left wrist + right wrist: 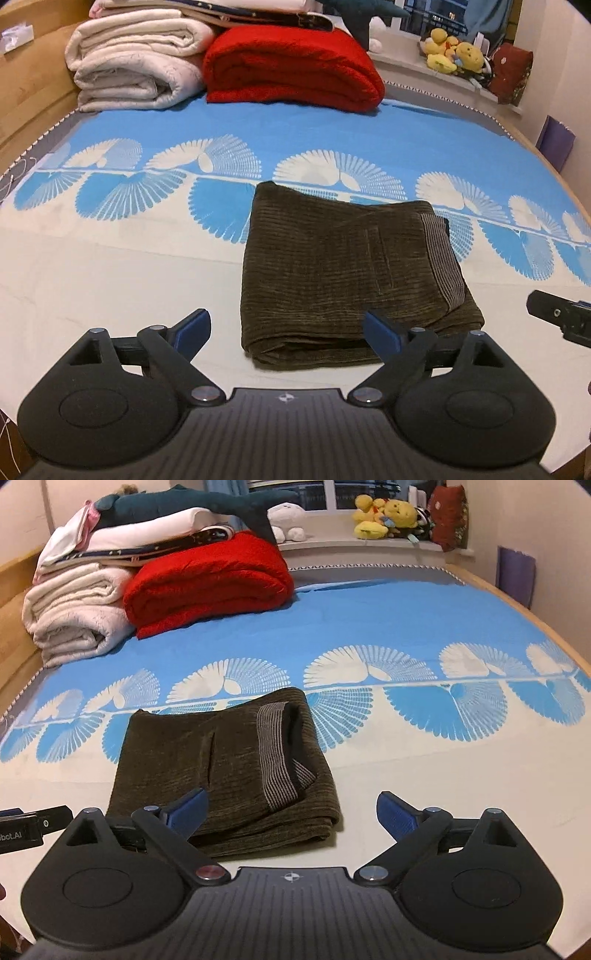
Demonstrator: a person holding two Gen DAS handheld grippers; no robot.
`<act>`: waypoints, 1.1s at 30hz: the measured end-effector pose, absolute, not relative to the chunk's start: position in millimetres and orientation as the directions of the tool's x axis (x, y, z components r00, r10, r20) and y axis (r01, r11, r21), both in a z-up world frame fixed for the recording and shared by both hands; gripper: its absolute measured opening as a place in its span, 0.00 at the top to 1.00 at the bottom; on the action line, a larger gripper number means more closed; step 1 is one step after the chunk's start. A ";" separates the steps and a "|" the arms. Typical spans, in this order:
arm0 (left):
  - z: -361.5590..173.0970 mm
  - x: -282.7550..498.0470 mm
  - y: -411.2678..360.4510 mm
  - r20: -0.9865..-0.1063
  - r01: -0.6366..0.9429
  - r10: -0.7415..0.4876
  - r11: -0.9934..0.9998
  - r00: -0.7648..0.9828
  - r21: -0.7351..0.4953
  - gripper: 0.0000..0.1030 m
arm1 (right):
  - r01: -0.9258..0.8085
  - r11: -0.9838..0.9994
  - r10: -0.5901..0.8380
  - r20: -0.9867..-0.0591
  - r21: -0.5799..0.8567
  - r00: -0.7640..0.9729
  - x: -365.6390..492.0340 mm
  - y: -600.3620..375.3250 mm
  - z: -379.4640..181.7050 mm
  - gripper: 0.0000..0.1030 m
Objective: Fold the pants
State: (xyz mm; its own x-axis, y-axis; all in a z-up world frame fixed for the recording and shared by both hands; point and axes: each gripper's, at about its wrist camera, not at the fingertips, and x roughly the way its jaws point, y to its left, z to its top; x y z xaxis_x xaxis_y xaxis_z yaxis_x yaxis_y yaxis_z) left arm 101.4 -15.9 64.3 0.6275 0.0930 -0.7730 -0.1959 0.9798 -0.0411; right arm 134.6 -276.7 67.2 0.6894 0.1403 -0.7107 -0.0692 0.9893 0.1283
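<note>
Dark olive corduroy pants [343, 269] lie folded into a compact rectangle on the bed, with the striped waistband on top at the right. They also show in the right wrist view [221, 771]. My left gripper [288, 332] is open and empty, just short of the pants' near edge. My right gripper [291, 812] is open and empty, over the pants' near right corner. Part of the right gripper shows at the right edge of the left wrist view [561, 317].
The bed sheet [110, 266] is white near me and blue with fan prints beyond. A folded red blanket [291, 70] and white blankets [133, 62] are stacked at the far end. Plush toys [454, 51] sit on the windowsill. A wooden bed frame [29, 88] runs along the left.
</note>
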 end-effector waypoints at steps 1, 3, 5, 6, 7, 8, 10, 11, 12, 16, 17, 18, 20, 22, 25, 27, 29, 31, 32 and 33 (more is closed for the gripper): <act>63.2 104.4 -14.9 -0.774 -0.196 0.094 0.980 0.626 -0.040 0.10 | -0.078 0.990 0.138 -0.708 0.116 0.692 134.9 -274.0 67.7 0.05; 60.8 107.0 -14.8 -0.780 -0.191 0.098 0.981 0.618 -0.029 0.10 | -0.106 0.990 0.138 -0.705 0.089 0.695 135.9 -267.2 68.1 0.05; 57.0 111.4 -15.7 -0.788 -0.186 0.100 0.982 0.607 -0.019 0.10 | -0.131 0.989 0.139 -0.704 0.065 0.696 136.5 -259.4 67.9 0.05; 56.1 111.7 -16.4 -0.791 -0.182 0.098 0.983 0.604 -0.017 0.10 | -0.141 0.988 0.141 -0.702 0.058 0.698 136.7 -256.6 68.3 0.05; 55.0 112.6 -17.0 -0.792 -0.180 0.099 0.984 0.602 -0.014 0.10 | -0.151 0.987 0.146 -0.700 0.055 0.700 136.9 -254.0 68.6 0.05; 53.8 113.4 -16.0 -0.794 -0.180 0.099 0.984 0.600 -0.013 0.10 | -0.159 0.986 0.151 -0.698 0.054 0.699 137.2 -252.7 69.3 0.05; 53.8 113.6 -15.2 -0.794 -0.186 0.103 0.982 0.599 -0.013 0.10 | -0.169 0.984 0.155 -0.700 0.050 0.698 138.1 -250.6 69.1 0.05; 53.6 113.5 -15.1 -0.793 -0.188 0.106 0.982 0.600 -0.011 0.10 | -0.169 0.984 0.154 -0.702 0.047 0.696 138.5 -249.8 68.8 0.05; 53.0 113.6 -14.7 -0.795 -0.190 0.108 0.982 0.597 -0.009 0.10 | -0.169 0.984 0.153 -0.703 0.048 0.694 139.0 -249.5 68.6 0.05; 52.3 113.9 -15.0 -0.802 -0.187 0.100 0.982 0.589 -0.014 0.10 | -0.170 0.984 0.161 -0.704 0.058 0.691 138.9 -248.4 68.3 0.05; 52.2 114.2 -15.6 -0.803 -0.186 0.103 0.983 0.587 -0.010 0.10 | -0.173 0.983 0.162 -0.705 0.057 0.691 138.7 -248.0 68.2 0.05; 51.8 114.5 -15.7 -0.805 -0.186 0.103 0.983 0.585 -0.009 0.10 | -0.175 0.983 0.162 -0.706 0.054 0.690 138.5 -247.2 68.0 0.05; 51.3 114.9 -15.7 -0.805 -0.186 0.101 0.982 0.584 -0.011 0.10 | -0.178 0.983 0.160 -0.708 0.049 0.688 138.3 -245.4 67.2 0.05; 50.9 115.0 -15.4 -0.806 -0.187 0.102 0.982 0.583 -0.011 0.10 | -0.181 0.982 0.161 -0.709 0.047 0.686 138.1 -244.7 66.4 0.05; 50.7 114.9 -15.3 -0.809 -0.182 0.096 0.983 0.580 -0.013 0.10 | -0.184 0.982 0.159 -0.711 0.043 0.685 137.6 -243.4 65.9 0.05; 50.5 115.0 -15.8 -0.809 -0.178 0.095 0.984 0.580 -0.012 0.10 | -0.185 0.982 0.159 -0.711 0.042 0.685 137.9 -243.0 65.7 0.05; 50.7 115.0 -15.5 -0.808 -0.177 0.096 0.984 0.582 -0.010 0.10 | -0.185 0.982 0.159 -0.711 0.042 0.684 137.9 -242.8 65.7 0.05; 50.8 114.8 -15.2 -0.807 -0.176 0.095 0.984 0.583 -0.011 0.10 | -0.187 0.982 0.159 -0.713 0.039 0.683 138.9 -242.8 65.4 0.05; 50.6 114.8 -15.3 -0.807 -0.174 0.095 0.985 0.584 -0.011 0.10 | -0.188 0.981 0.160 -0.713 0.040 0.682 138.8 -242.5 65.1 0.05; 50.1 114.7 -15.7 -0.807 -0.173 0.095 0.985 0.582 -0.010 0.10 | -0.189 0.981 0.160 -0.714 0.039 0.682 138.8 -242.5 65.1 0.05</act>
